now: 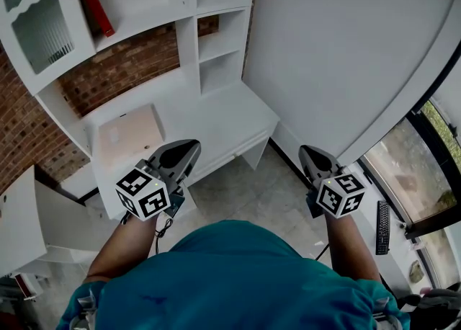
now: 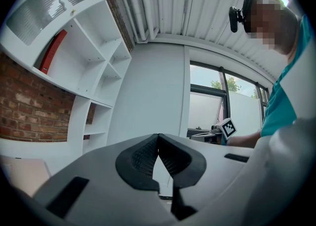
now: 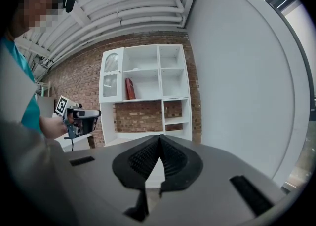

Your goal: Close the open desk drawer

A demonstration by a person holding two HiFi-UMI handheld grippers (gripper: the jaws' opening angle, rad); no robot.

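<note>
Head view: the open white desk drawer with a pale beige bottom [image 1: 130, 134] is sitting left of centre. The left gripper [image 1: 186, 152] is hovering at its lower right, and the right gripper [image 1: 311, 157] is hanging well apart at right. Left gripper view: jaws are pressing together, empty. Right gripper view: jaws are likewise clenching on nothing.
</note>
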